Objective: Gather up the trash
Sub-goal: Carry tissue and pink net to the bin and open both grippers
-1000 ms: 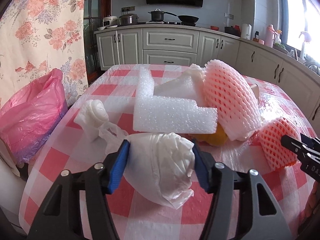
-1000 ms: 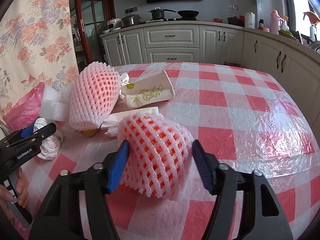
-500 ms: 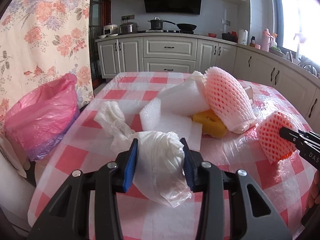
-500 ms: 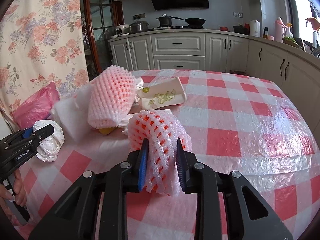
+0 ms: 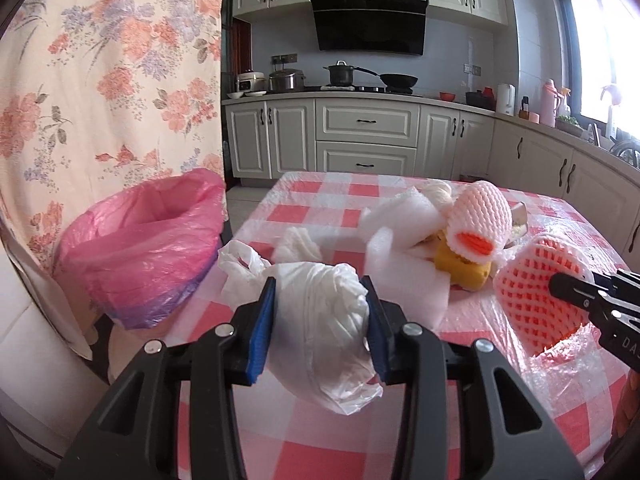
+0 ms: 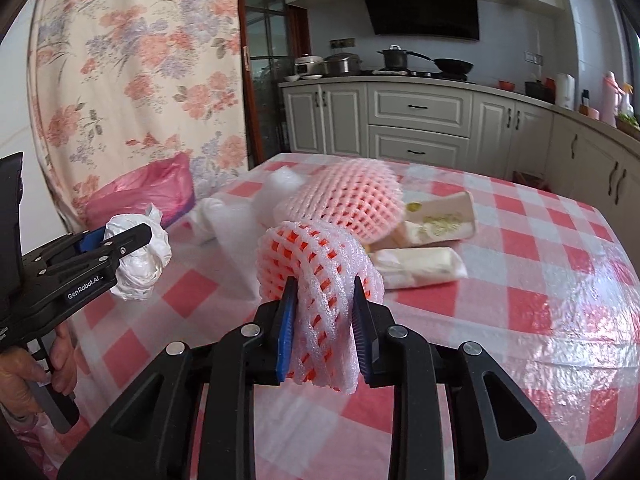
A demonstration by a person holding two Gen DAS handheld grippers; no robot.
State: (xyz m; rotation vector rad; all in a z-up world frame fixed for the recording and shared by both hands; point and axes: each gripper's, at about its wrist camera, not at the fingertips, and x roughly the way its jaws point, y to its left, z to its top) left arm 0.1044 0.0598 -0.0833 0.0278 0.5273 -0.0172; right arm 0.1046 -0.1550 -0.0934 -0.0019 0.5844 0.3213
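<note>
My left gripper (image 5: 320,312) is shut on a crumpled white plastic bag (image 5: 320,320) and holds it above the checked table; the bag also shows in the right wrist view (image 6: 140,256). My right gripper (image 6: 324,316) is shut on a pink and orange foam fruit net (image 6: 316,264), lifted off the table; the net also shows in the left wrist view (image 5: 532,292). A bin lined with a pink bag (image 5: 148,240) stands open at the table's left edge, left of the left gripper.
On the red-checked tablecloth (image 6: 520,280) lie a second pink foam net (image 5: 480,216), white foam sheets (image 5: 400,272), a yellow sponge (image 5: 460,272), a crumpled tissue (image 5: 296,244) and white paper packets (image 6: 436,216). A floral curtain (image 5: 100,80) hangs at left. Kitchen cabinets stand behind.
Both grippers closed on their items and lifted them. The left one rose and turned left, bringing the pink bin into fuller view. The right one rose with the net.
</note>
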